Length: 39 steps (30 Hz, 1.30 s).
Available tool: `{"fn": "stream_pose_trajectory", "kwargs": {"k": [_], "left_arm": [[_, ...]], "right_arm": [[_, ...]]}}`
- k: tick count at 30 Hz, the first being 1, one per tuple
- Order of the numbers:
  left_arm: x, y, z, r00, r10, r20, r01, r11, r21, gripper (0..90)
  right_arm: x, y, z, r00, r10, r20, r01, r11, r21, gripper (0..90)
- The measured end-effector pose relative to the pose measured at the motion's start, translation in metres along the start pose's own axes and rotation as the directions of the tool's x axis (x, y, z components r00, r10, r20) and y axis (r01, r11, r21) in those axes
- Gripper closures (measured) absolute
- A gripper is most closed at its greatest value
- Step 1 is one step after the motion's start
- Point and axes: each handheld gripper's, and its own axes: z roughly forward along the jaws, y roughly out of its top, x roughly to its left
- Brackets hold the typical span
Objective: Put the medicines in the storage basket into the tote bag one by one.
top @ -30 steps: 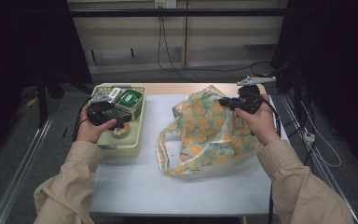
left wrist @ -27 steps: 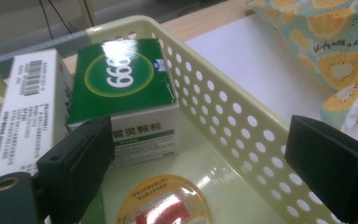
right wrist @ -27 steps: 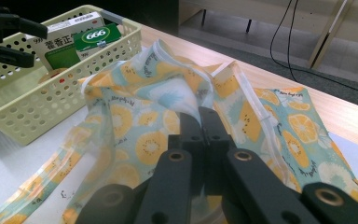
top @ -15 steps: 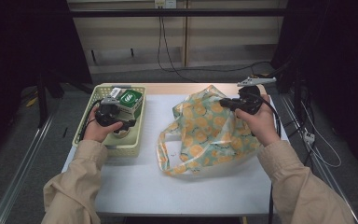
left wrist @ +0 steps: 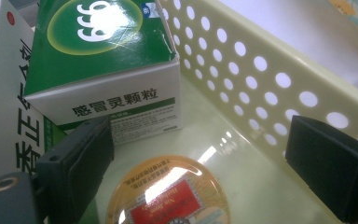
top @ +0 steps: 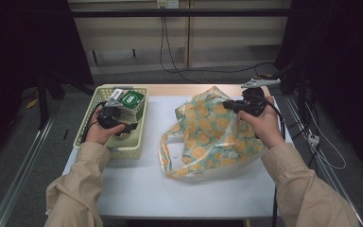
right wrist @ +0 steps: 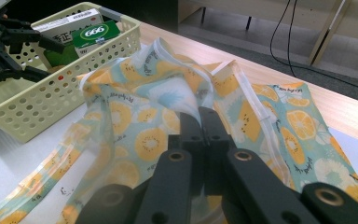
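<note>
The basket (top: 87, 137) sits at the table's (top: 142, 189) nine o'clock, the bag (top: 208, 137) just beside it toward three. In the basket, two boxes (top: 131, 100) lie at twelve, a round tin (left wrist: 168, 196) at six.

One overhead camera, two close gripper cameras.
The high view looks forward and down across the table (top: 137, 189); the left gripper view sits close inside the basket (left wrist: 279, 88), which the right gripper view, seemingly low, shares (right wrist: 28, 107).
</note>
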Motion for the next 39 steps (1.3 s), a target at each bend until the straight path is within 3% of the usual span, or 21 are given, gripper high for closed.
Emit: {"fn": "stream_pose_trajectory", "kwargs": {"k": [2,9,13,17,18,20,26,29,32,36,39], "left_arm": [[-0.002,0.001,0.000,0.9998,-0.013,0.013,0.014,0.9998,-0.013,7.8],[-0.004,0.001,0.003,0.9999,0.013,0.002,-0.013,0.9999,0.009,5.7],[-0.007,0.003,0.004,0.9999,0.000,0.014,0.000,1.0000,0.001,6.8],[-0.007,0.003,0.004,0.9996,0.024,0.012,-0.024,0.9996,0.016,7.1],[-0.008,0.002,0.005,0.9999,0.015,0.001,-0.015,0.9996,0.023,7.7],[-0.007,0.001,0.006,0.9991,0.038,-0.019,-0.038,0.9985,0.040,7.3],[-0.006,0.001,0.005,0.9981,0.050,-0.036,-0.048,0.9973,0.055,7.3],[-0.006,0.001,0.004,0.9992,0.034,-0.019,-0.033,0.9985,0.043,8.2],[-0.009,0.003,0.002,0.9990,0.038,-0.025,-0.037,0.9988,0.033,8.5],[-0.015,0.005,0.000,0.9984,0.056,0.001,-0.056,0.9978,0.034,10.8],[-0.014,0.001,0.000,0.9993,0.034,0.018,-0.035,0.9988,0.035,11.4]], "right_arm": [[0.000,0.000,0.000,1.0000,-0.002,0.001,0.002,1.000,0.001,90.0],[0.001,-0.001,0.002,1.0000,-0.003,0.002,0.003,1.000,0.005,90.0],[0.001,-0.002,0.002,1.0000,-0.005,0.001,0.005,1.000,0.005,90.0],[0.000,-0.002,0.002,1.0000,-0.003,0.003,0.003,1.000,0.005,90.0],[0.000,-0.002,0.002,1.0000,-0.003,0.004,0.003,1.000,0.006,90.0],[0.000,-0.002,0.002,1.0000,-0.001,0.004,0.001,1.000,0.006,90.0],[0.001,-0.003,0.002,1.0000,-0.004,0.001,0.004,1.000,0.005,90.0],[0.000,-0.003,0.001,1.0000,-0.003,0.001,0.003,1.000,0.001,90.0],[-0.001,-0.003,0.000,1.0000,0.003,0.004,-0.003,1.000,-0.001,90.0],[-0.002,-0.004,0.000,1.0000,0.005,0.004,-0.005,1.000,-0.002,90.0],[-0.001,-0.004,0.001,1.0000,0.004,0.004,-0.004,1.000,0.001,90.0]]}}
